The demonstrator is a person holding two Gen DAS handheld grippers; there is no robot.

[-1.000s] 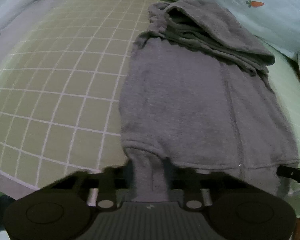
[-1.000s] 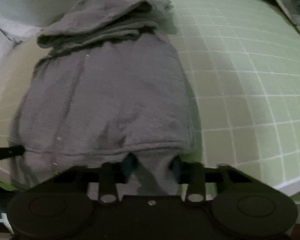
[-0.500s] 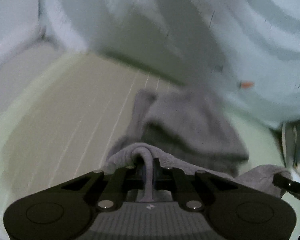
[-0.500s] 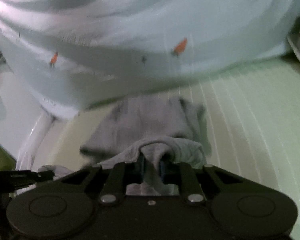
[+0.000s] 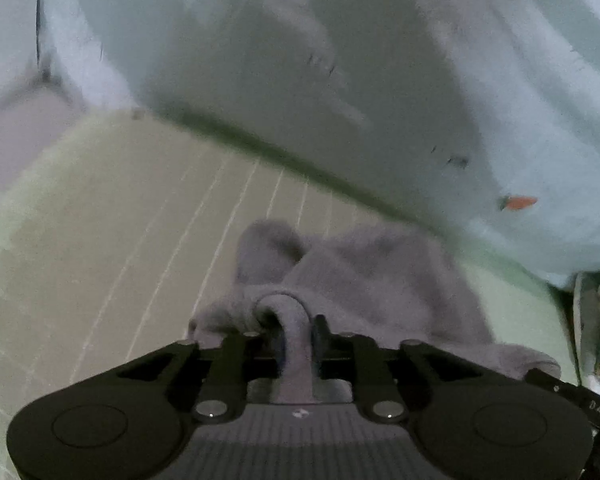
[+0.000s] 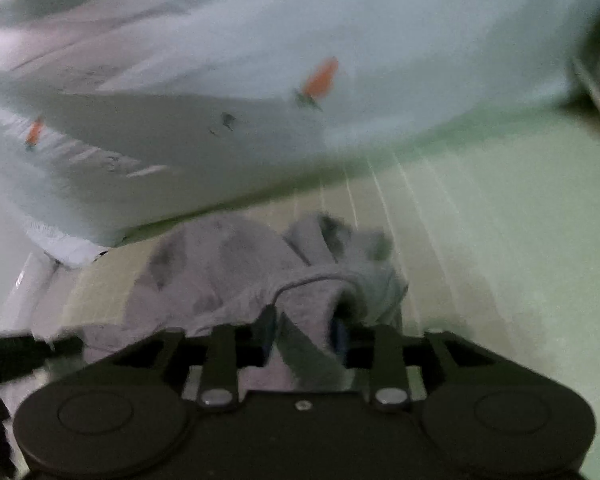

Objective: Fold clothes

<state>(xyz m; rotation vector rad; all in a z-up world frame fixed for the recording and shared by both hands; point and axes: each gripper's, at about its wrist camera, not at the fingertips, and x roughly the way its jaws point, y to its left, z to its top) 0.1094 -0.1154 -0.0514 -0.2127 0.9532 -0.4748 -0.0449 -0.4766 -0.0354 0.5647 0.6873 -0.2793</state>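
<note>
A grey fleece garment [image 5: 364,276] lies on a green checked sheet [image 5: 112,232]; its hem is doubled over toward the far bunched end. My left gripper [image 5: 296,328] is shut on a fold of the hem at its left corner. My right gripper [image 6: 304,324] holds the hem's right corner [image 6: 308,300], its jaws a little apart around the cloth. The garment also shows in the right wrist view [image 6: 228,264]. Each view catches the other gripper's tip at its edge.
A pale blue quilt with carrot prints [image 5: 380,80] is heaped along the far side of the sheet and also shows in the right wrist view [image 6: 260,60]. A patterned object [image 5: 596,320] lies at the right edge. Bare sheet [image 6: 500,220] extends to the right.
Both grippers closed on the hem, lifted it and carried it forward over the garment toward the far end. The right jaws now stand wider than half a second ago.
</note>
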